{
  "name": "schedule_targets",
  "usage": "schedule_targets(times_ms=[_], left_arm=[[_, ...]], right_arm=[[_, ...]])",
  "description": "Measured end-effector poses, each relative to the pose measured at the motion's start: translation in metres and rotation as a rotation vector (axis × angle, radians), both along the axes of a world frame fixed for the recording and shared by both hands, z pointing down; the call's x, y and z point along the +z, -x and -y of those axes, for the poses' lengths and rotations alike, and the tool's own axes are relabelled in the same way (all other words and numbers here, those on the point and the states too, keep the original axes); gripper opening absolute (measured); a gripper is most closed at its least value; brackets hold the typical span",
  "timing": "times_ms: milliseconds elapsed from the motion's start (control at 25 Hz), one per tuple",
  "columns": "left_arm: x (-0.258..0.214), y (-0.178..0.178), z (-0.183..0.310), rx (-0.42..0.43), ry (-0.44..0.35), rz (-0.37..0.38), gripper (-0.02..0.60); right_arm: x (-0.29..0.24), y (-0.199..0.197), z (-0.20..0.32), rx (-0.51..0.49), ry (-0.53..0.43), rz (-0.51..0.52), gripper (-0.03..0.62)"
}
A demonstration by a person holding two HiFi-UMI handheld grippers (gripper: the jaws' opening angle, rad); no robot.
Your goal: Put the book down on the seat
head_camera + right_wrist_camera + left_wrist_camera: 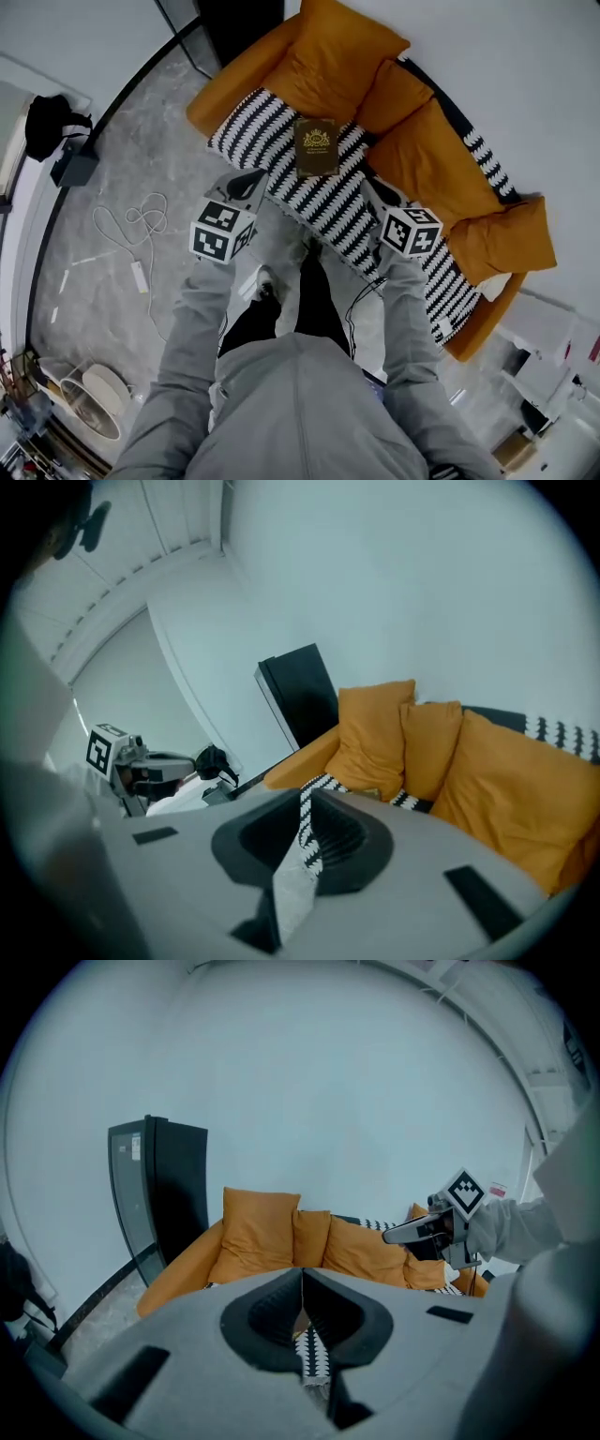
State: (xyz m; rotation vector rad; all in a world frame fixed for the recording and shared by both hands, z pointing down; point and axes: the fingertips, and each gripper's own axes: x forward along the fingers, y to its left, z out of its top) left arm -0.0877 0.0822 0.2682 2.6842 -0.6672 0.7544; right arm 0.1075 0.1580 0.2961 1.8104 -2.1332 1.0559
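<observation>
The book [317, 147] lies flat, cover up, on the black-and-white striped seat [328, 211] of the orange sofa [342, 56], close to the back cushions and free of both tools. The left gripper [246, 185] and the right gripper [382, 195] hang over the seat's front edge, well apart and on either side of the book. Each has its jaws drawn together on nothing.

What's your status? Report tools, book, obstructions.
Left tool shut, empty. Right tool shut, empty. Book flat on the striped seat cover, clear of both tools. Nothing on top of it.
</observation>
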Motion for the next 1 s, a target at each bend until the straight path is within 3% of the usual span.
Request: schedule_targets(times_ms=[280,720,1000], left_arm=[[-0.047,0.015,-0.012,0.029,-0.099,-0.055,0.026],[-0.112,0.039,-0.042,0.062,-0.219,-0.12,0.025],[-0.168,0.048,-0.064,0.126,-0.331,-0.158,0.025]], right_arm=[[-0.09,0.02,-0.02,0.008,-0.149,-0.182,0.031],[-0.185,0.048,-0.072,0.041,-0.279,-0.303,0.028],[-0.24,0.076,-0.093,-0.01,-0.369,-0.423,0.028]])
